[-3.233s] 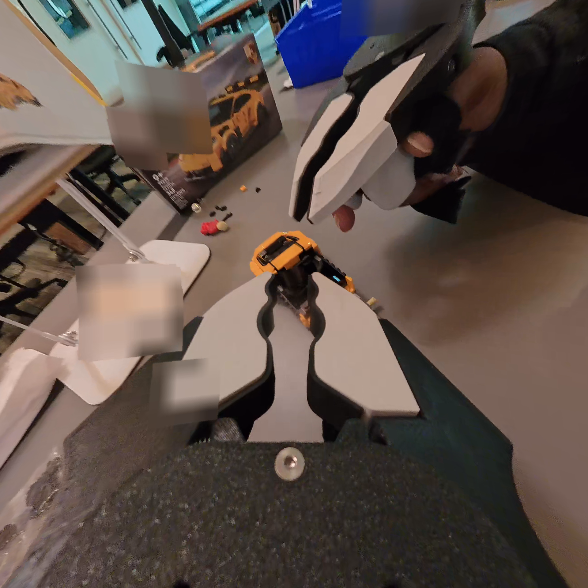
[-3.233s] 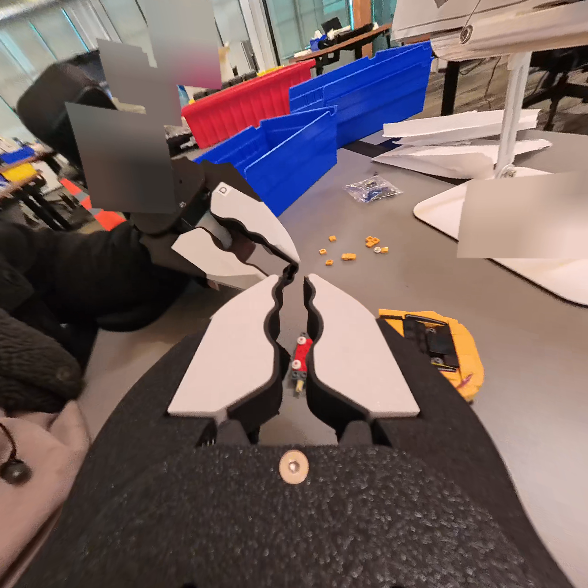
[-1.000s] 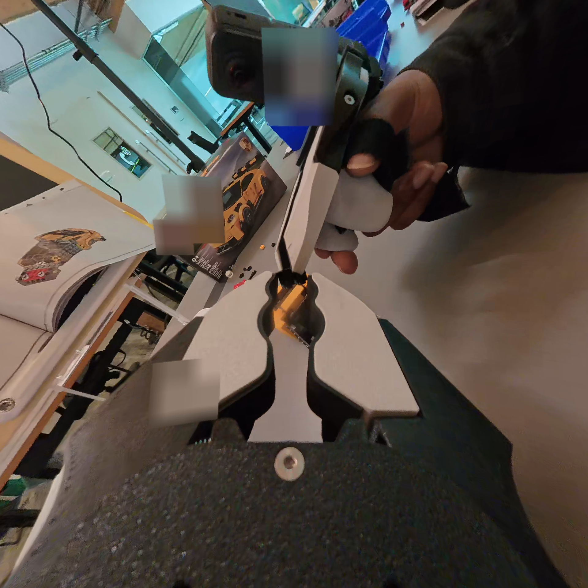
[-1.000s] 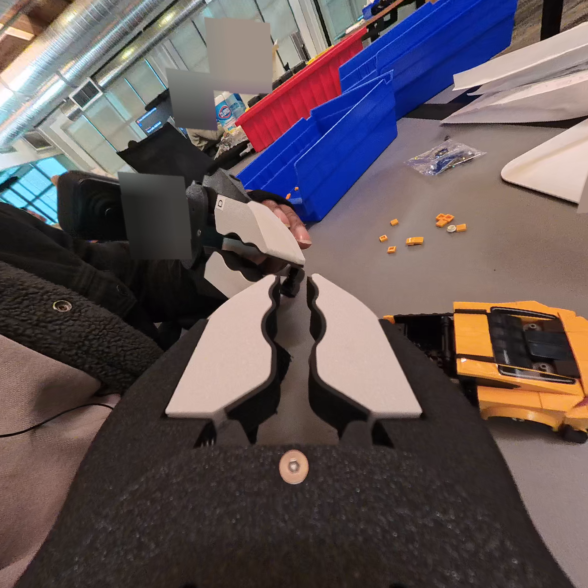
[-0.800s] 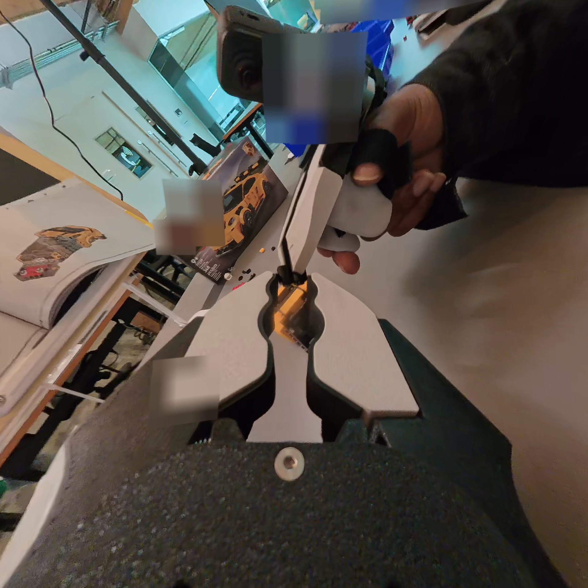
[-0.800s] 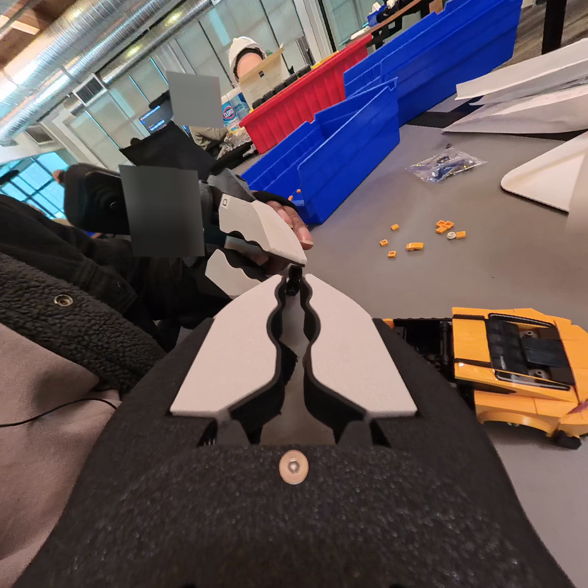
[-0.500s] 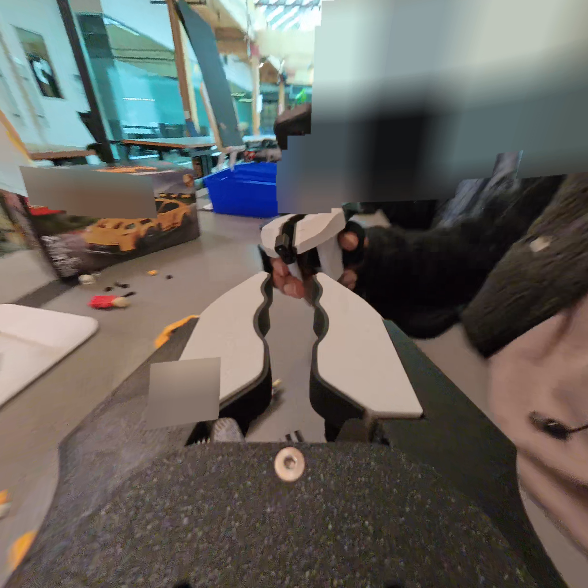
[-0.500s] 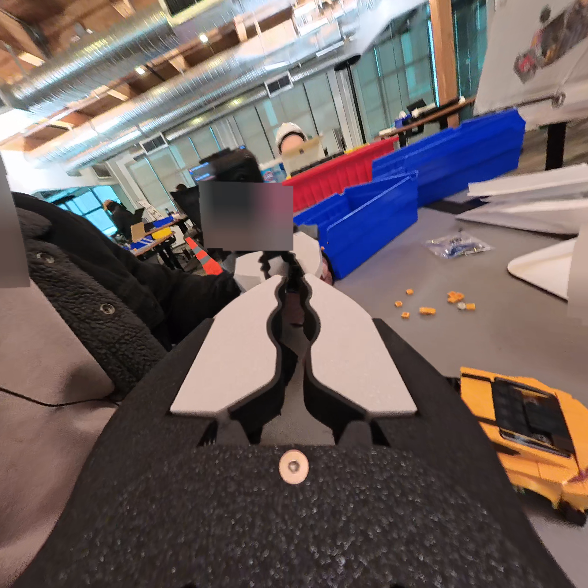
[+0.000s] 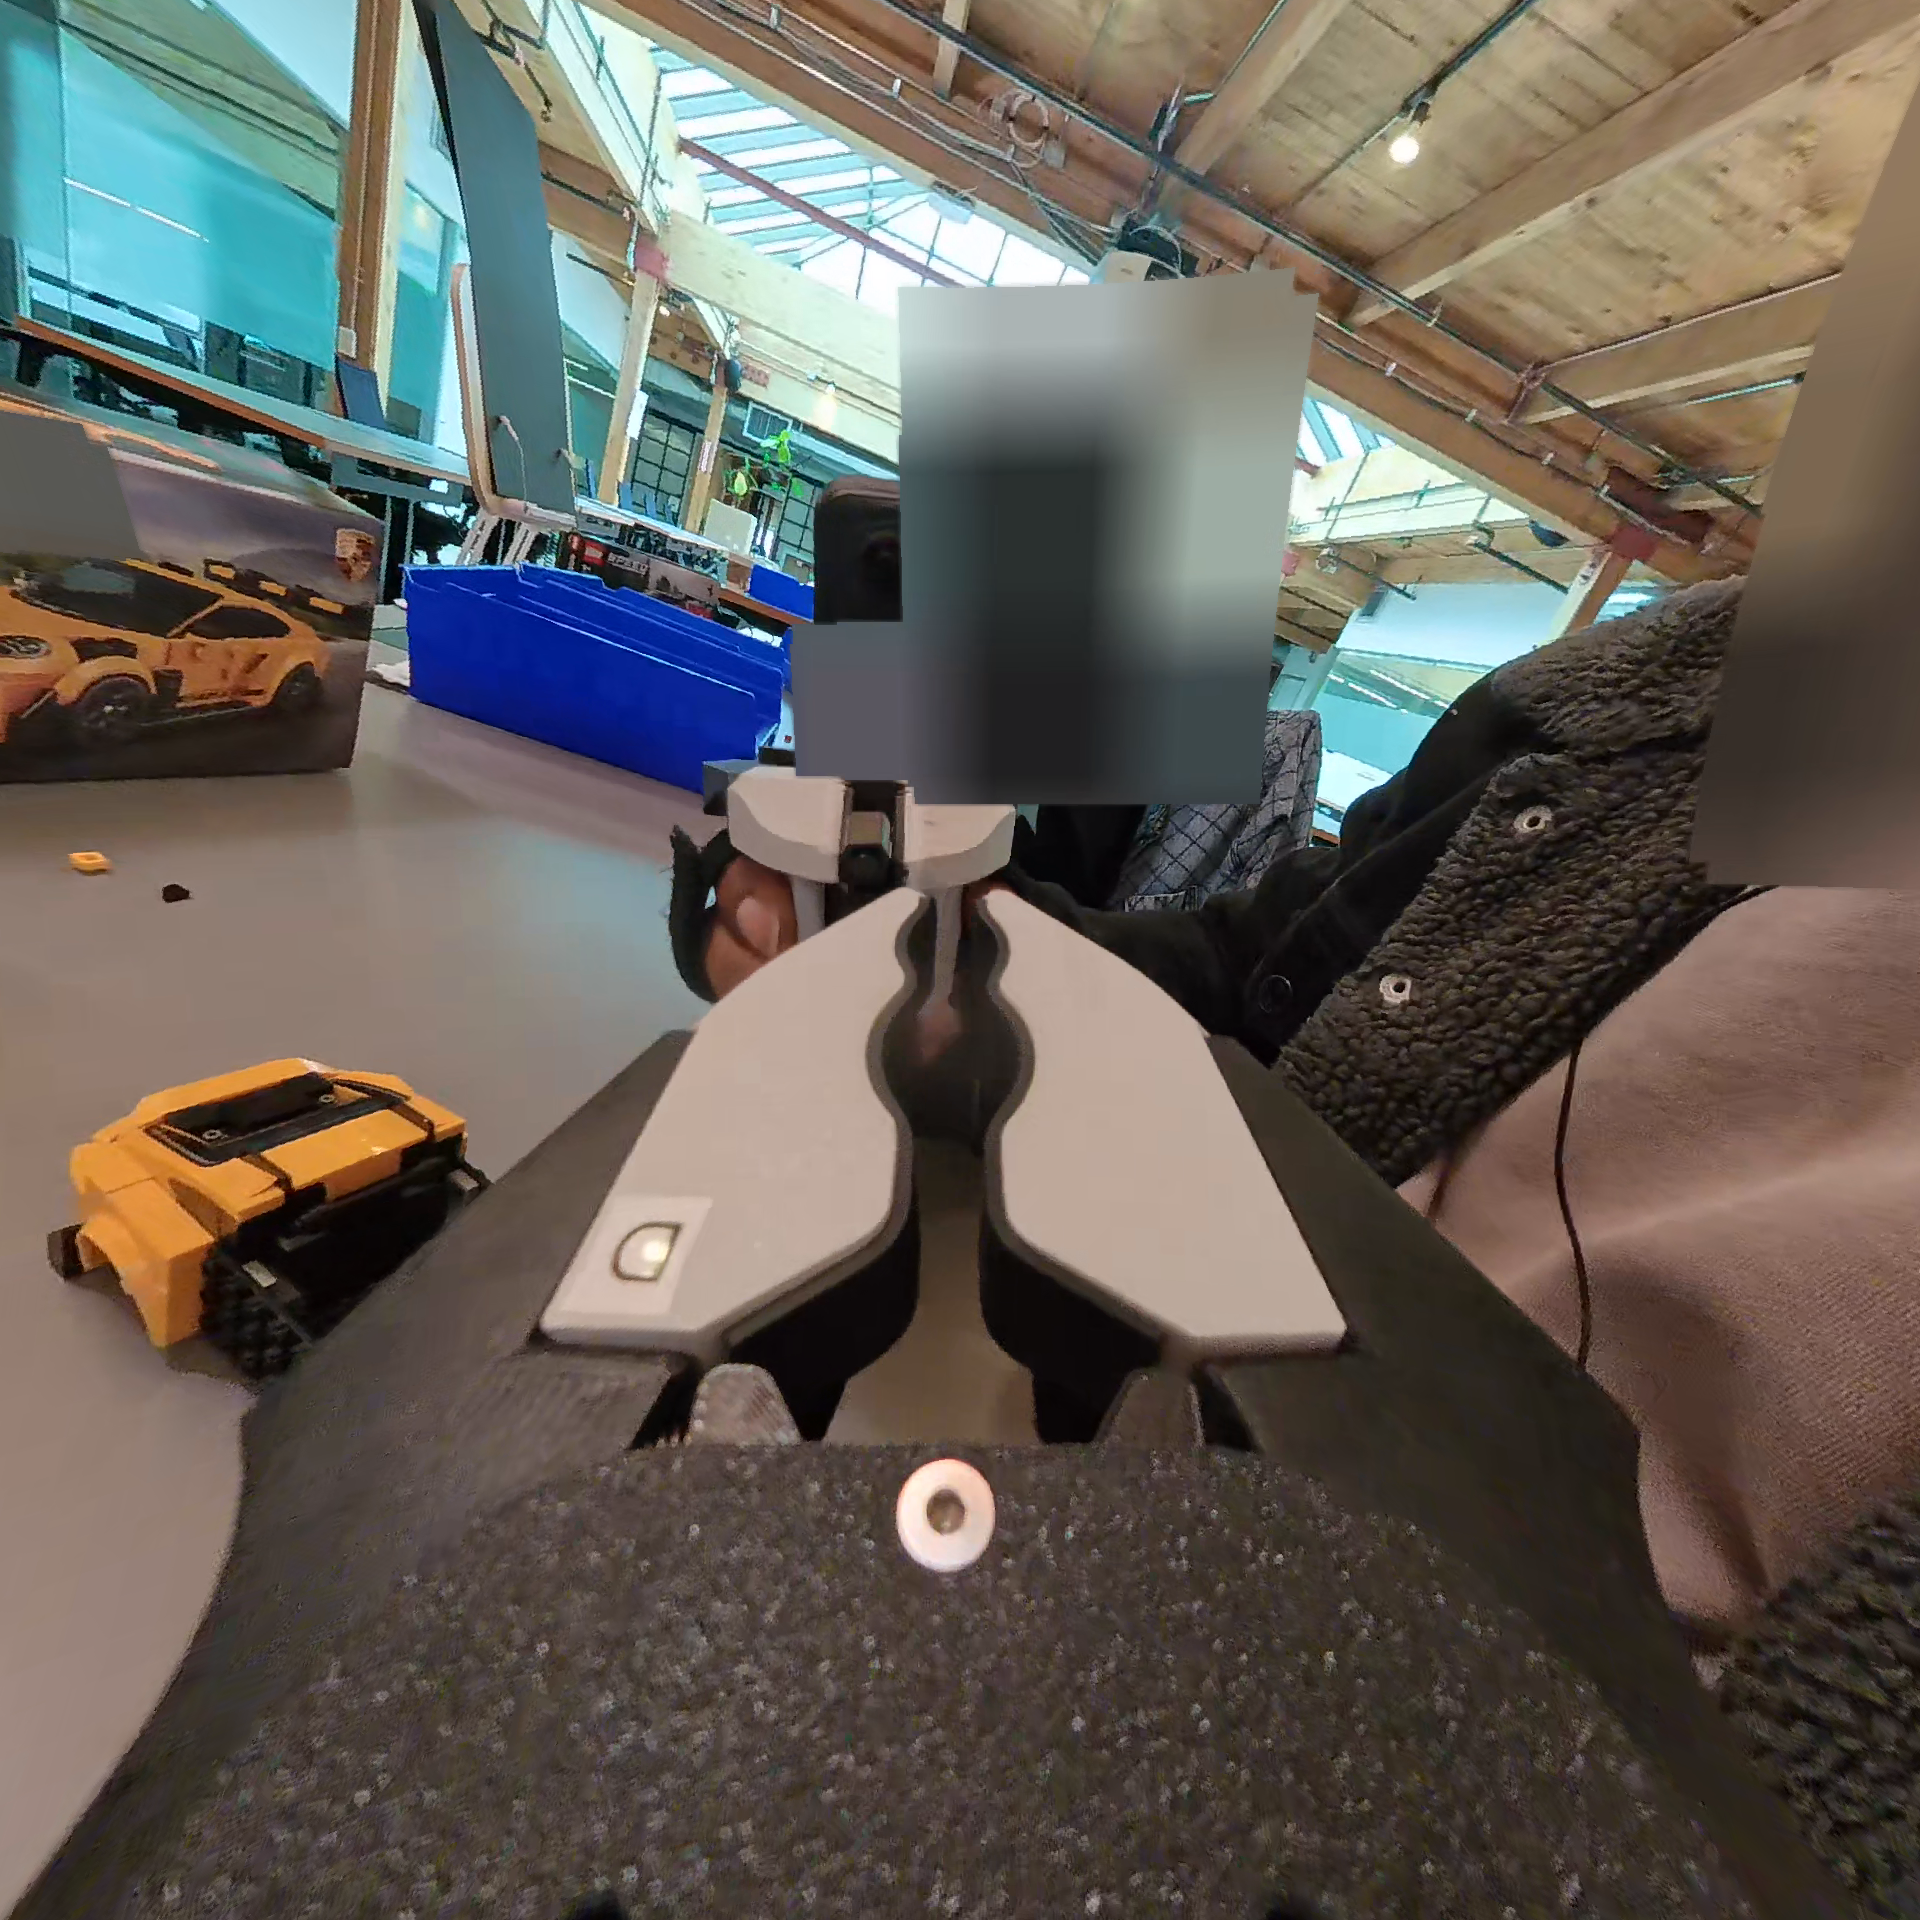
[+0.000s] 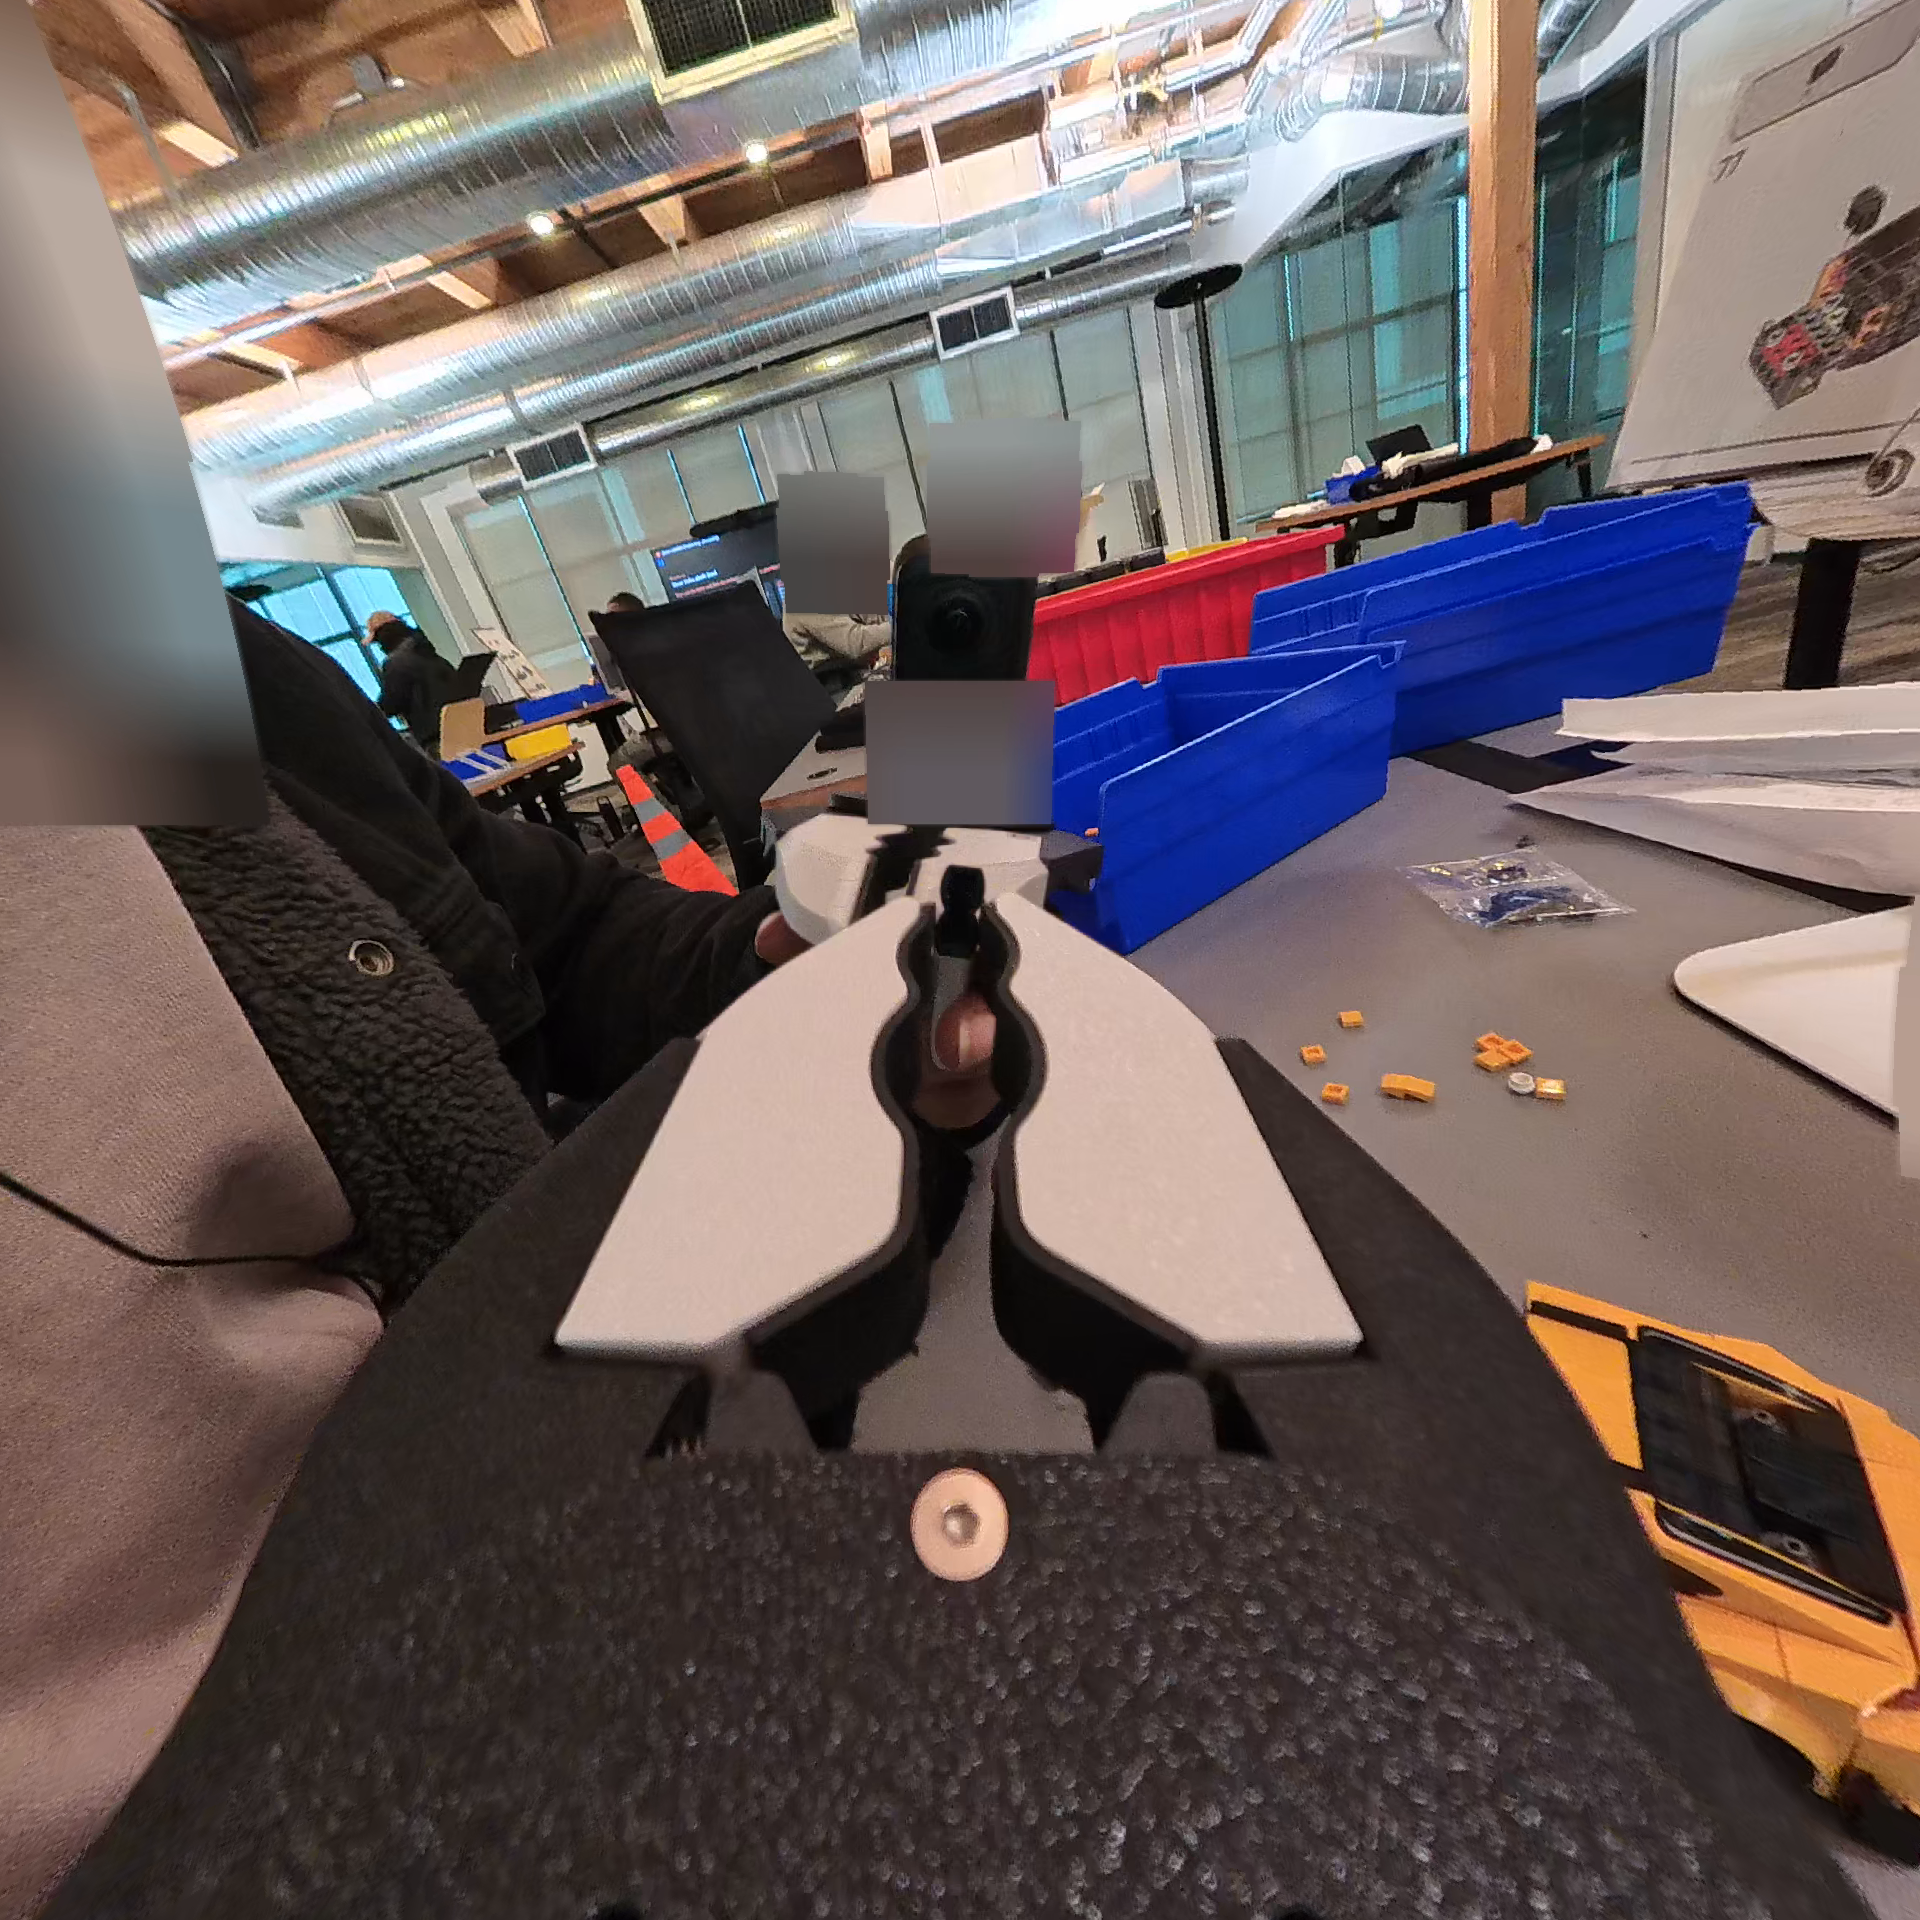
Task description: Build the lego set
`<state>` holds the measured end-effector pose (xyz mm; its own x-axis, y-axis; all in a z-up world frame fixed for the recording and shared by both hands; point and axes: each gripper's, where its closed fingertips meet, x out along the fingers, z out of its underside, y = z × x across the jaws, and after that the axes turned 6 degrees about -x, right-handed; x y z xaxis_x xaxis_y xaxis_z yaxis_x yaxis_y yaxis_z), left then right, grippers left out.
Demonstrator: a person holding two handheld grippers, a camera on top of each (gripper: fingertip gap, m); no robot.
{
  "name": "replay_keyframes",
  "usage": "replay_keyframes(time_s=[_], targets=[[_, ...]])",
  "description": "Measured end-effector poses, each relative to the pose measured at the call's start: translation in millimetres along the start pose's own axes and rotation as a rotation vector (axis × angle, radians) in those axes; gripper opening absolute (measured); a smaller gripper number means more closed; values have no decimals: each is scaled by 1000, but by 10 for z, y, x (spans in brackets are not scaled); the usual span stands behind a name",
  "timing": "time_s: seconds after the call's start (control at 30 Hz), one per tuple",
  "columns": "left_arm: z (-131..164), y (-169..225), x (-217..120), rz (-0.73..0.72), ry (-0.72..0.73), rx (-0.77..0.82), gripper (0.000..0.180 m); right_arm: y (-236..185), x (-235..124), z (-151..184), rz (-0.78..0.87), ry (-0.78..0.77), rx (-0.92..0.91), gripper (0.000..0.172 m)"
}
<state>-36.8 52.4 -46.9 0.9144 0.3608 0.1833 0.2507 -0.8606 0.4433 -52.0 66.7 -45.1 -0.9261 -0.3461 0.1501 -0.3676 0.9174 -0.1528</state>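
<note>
left gripper (image 9: 938, 902) is nearly closed, with nothing seen in it. facing it, right gripper (image 10: 954, 914) pinches a small black piece (image 10: 958, 896). yellow car (image 9: 260, 1174) lies at left's 8 o'clock. steady, level tips suit this.

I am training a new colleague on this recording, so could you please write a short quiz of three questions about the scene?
1. What colour is the brick-built toy car on the table? A) red B) yellow C) blue
2. True or false: in the right wrist view, the red bin stands nearer than the blue bins.
3. Fill in: the small piece pinched in the right claw is ____.
Key: 1 B; 2 false; 3 black.
</note>
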Motion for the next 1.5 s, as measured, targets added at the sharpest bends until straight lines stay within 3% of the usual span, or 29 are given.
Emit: replay_keyframes(time_s=[0.33,0.73,1.0,1.13,1.2,1.27,1.5], targets=[[-31,-68,-37,-32,11,-16,11,-37,-30,-88,-16,54,-24,7],[-3,-75,-36,-35,-14,-37,6,-73,8,0,-29,8,-56,8],[-54,-139,-154,-93,-69,28,0,-26,-6,182,1,-129,-149,7],[59,-190,-165,-105,-148,26,0,-37,-7,142,-1,-103,-146,7],[80,-167,-129,-81,-138,-2,0,-48,-4,126,-6,-90,-141,7],[97,-147,-91,-72,-133,-10,12,-63,12,145,-13,-95,-140,8],[88,-109,-74,-56,-120,-2,8,-75,22,157,-21,-96,-132,8]])
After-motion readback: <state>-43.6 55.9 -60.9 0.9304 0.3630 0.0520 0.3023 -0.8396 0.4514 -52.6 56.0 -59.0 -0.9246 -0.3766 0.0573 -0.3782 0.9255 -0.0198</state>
